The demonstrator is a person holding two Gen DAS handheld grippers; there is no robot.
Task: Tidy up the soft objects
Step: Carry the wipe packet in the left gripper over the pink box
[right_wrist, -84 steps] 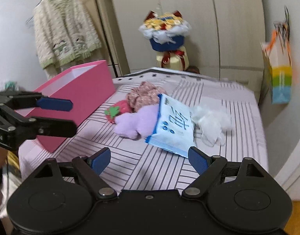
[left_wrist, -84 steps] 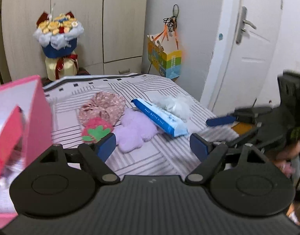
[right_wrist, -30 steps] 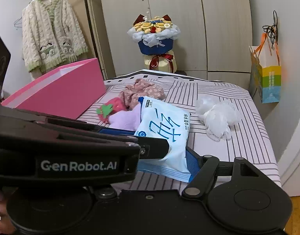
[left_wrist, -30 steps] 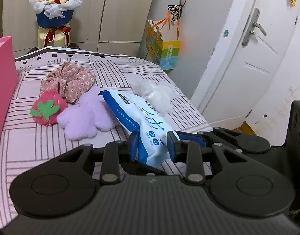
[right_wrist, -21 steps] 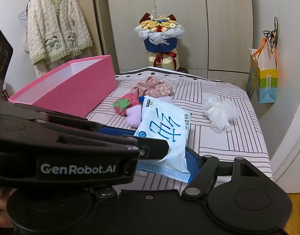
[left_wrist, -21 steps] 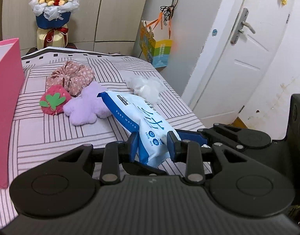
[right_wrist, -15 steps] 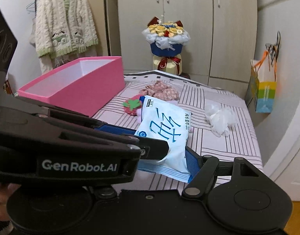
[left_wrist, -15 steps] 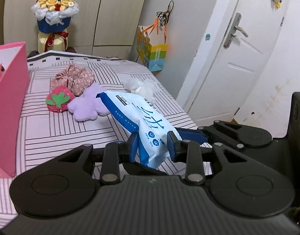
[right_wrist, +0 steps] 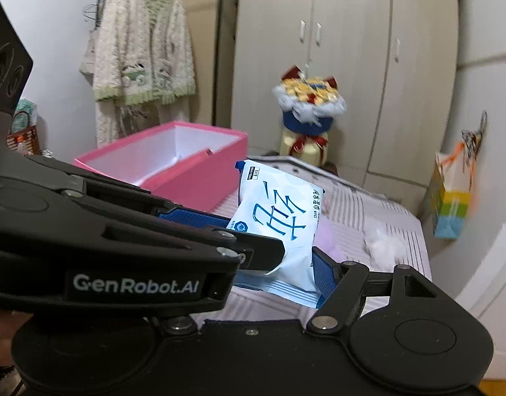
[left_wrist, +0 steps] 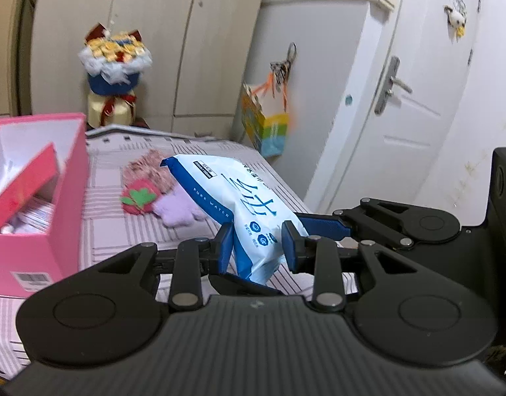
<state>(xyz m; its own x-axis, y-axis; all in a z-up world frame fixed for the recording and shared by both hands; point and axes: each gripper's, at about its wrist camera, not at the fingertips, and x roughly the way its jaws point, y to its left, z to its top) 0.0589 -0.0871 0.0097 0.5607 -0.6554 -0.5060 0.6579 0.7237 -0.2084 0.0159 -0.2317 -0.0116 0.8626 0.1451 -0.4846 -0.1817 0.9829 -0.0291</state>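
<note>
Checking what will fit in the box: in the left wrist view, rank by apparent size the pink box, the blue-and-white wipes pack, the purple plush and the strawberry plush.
1. Pink cardboard box
2. Blue-and-white wipes pack, though it is nearest the camera
3. Purple fluffy plush and red strawberry plush: look alike; the purple one is partly hidden, so unranked.
</note>
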